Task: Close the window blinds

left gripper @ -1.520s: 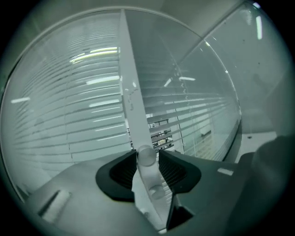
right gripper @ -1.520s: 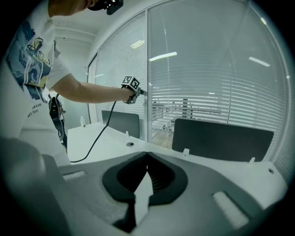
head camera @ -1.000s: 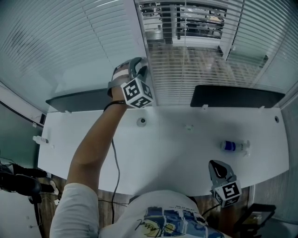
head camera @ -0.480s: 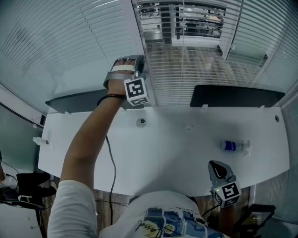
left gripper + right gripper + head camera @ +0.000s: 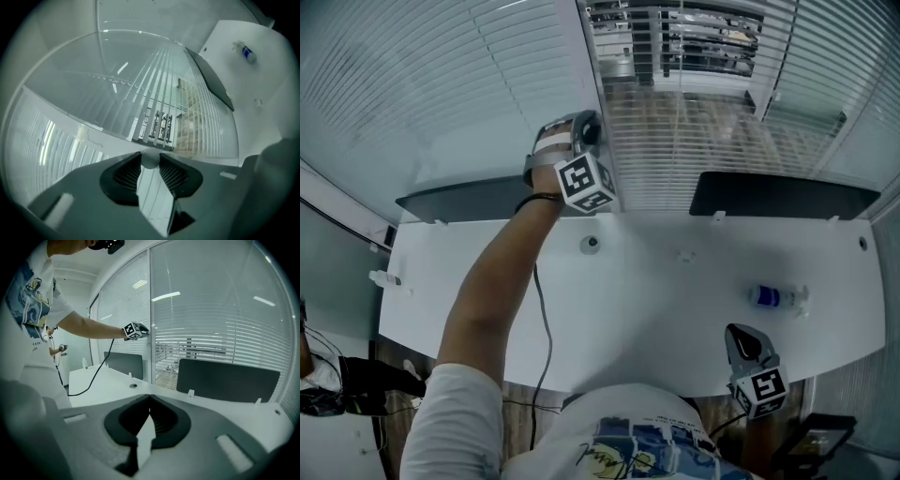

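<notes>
The window blinds [image 5: 698, 141] in the middle pane have their slats open, so the room behind shows through; in the left gripper view the blinds [image 5: 197, 126] fan out ahead of the jaws. My left gripper [image 5: 587, 128] is held up against the white window post [image 5: 577, 56]. Its jaws have just been closing, and a round white knob [image 5: 149, 159] now sits pinched between the tips. From the right gripper view the left gripper [image 5: 140, 331] shows at the post. My right gripper [image 5: 748, 349] rests low by the desk's near edge, jaws shut and empty.
A white desk [image 5: 656, 300] runs under the window with two dark partition screens [image 5: 783, 197] along its far edge. A small bottle [image 5: 776, 297] lies at the right, a cable grommet [image 5: 592, 244] sits near the middle, and a black cable [image 5: 542, 309] hangs from my left arm.
The left gripper's marker cube has rolled one way and back while the hand stayed at the window post. The right gripper has not moved.
</notes>
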A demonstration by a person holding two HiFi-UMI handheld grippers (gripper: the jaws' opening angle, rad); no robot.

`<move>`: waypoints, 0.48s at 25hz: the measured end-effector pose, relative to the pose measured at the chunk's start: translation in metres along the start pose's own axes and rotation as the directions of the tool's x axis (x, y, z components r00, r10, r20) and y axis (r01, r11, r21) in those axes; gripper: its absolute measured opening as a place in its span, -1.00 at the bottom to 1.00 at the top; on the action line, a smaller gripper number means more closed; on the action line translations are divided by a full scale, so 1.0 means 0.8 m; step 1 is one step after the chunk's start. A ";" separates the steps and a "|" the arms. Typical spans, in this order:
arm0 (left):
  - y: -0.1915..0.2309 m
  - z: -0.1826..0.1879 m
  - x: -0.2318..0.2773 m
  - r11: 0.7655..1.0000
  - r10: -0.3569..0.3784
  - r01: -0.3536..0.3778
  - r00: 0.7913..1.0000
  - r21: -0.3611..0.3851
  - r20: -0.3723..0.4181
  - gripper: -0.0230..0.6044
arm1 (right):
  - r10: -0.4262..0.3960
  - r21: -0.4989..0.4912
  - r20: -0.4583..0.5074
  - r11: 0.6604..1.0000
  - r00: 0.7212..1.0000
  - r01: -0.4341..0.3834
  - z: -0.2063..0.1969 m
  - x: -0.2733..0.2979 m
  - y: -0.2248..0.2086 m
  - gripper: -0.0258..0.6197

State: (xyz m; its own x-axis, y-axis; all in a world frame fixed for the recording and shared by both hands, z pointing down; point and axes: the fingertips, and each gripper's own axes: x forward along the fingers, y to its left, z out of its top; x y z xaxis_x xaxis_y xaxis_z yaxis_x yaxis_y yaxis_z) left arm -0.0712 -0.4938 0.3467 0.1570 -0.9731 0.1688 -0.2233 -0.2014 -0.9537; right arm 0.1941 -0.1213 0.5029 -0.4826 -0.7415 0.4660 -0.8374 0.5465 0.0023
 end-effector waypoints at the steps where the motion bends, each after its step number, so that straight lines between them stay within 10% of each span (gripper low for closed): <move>1: 0.001 0.000 -0.001 0.999 -0.003 0.003 1.000 -0.053 -0.001 -0.53 | 0.001 0.001 0.000 1.000 1.000 -0.001 0.000 0.000 0.000 -0.91; 5: 0.007 -0.002 -0.004 0.954 0.006 -0.007 1.000 -0.299 -0.005 -0.53 | 0.005 -0.001 0.001 1.000 1.000 -0.005 0.000 0.001 0.004 -0.91; 12: 0.013 -0.008 -0.007 0.795 0.012 -0.022 1.000 -0.606 -0.020 -0.53 | 0.006 0.008 0.002 1.000 1.000 -0.006 -0.003 0.001 0.001 -0.91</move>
State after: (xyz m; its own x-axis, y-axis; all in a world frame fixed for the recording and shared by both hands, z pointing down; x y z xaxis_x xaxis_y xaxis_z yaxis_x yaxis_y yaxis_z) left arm -0.0807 -0.4911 0.3374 0.1348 -0.9776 0.1619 -0.7642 -0.2066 -0.6110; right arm 0.1936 -0.1206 0.5056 -0.4883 -0.7389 0.4643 -0.8364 0.5481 -0.0073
